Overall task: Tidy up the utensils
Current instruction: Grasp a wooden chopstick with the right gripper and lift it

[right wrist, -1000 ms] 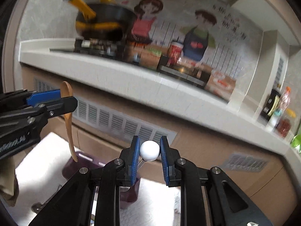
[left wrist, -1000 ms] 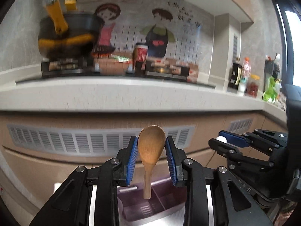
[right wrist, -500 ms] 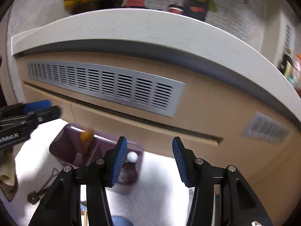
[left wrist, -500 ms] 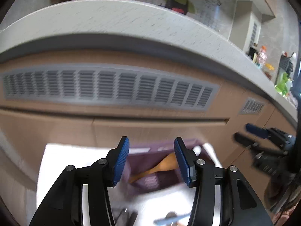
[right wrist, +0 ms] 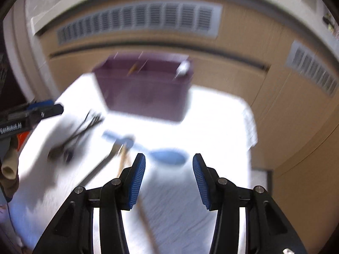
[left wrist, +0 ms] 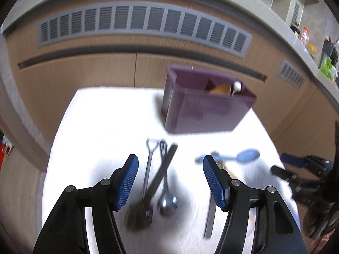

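Note:
A purple utensil holder (left wrist: pixel 203 103) stands on the white-covered table (left wrist: pixel 101 122); it also shows in the right wrist view (right wrist: pixel 146 89). In it are the wooden spoon (left wrist: pixel 220 89) and a white-knobbed utensil (left wrist: pixel 236 85). My left gripper (left wrist: pixel 170 182) is open and empty above dark metal utensils: a slotted tool (left wrist: pixel 148 169), a flat dark handle (left wrist: pixel 163 173) and a metal spoon (left wrist: pixel 167 203). A blue spoon (left wrist: pixel 243 156) lies to the right. My right gripper (right wrist: pixel 168 180) is open and empty, just in front of the blue spoon (right wrist: pixel 167 156).
A steel handle (left wrist: pixel 210 213) and wooden sticks (right wrist: pixel 146 226) lie on the cloth. Wooden cabinet fronts with grey vents (left wrist: pixel 144 21) stand behind the table. The right gripper shows in the left wrist view (left wrist: pixel 296 169), and the left gripper in the right wrist view (right wrist: pixel 31 114).
Both grippers opened and let the wooden spoon and the white-knobbed utensil into the purple holder. Both then tilted down and pulled back over the utensils on the table.

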`<move>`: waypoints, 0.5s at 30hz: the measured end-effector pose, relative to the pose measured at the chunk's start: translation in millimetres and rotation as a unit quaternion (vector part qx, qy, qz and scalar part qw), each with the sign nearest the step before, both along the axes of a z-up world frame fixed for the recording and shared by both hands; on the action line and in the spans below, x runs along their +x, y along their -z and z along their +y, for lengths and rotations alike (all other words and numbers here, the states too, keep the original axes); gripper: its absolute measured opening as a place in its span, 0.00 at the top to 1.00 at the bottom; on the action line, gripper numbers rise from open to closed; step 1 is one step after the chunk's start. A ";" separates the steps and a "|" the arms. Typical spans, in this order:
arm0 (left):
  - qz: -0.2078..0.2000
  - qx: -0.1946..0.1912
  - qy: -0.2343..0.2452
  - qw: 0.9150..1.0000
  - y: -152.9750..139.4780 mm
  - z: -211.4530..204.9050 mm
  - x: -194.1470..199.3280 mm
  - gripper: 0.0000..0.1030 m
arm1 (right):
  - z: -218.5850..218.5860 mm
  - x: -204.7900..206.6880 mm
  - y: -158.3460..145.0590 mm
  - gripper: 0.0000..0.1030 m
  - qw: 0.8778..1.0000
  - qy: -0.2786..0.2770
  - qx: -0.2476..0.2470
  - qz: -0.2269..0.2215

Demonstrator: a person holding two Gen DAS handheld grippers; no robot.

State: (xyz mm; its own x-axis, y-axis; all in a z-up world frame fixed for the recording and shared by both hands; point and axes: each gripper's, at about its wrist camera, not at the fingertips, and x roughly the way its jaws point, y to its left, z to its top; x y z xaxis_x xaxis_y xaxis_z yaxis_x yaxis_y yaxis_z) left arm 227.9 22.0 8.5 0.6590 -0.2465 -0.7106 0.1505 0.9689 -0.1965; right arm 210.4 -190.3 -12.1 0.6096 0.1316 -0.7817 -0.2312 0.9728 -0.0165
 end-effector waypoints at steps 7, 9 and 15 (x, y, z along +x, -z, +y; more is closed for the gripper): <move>0.024 0.006 -0.020 0.999 18.7 19.7 -32.8 0.30 | 25.9 1.2 37.9 0.78 0.998 -0.015 0.030 0.048; 0.034 0.002 -0.024 0.999 22.2 23.6 -34.8 0.30 | 30.9 4.9 41.2 0.81 0.998 -0.017 0.042 0.050; 0.051 -0.010 -0.027 0.998 33.7 31.2 -40.6 0.30 | 41.1 20.4 53.1 0.87 0.996 -0.014 0.050 0.074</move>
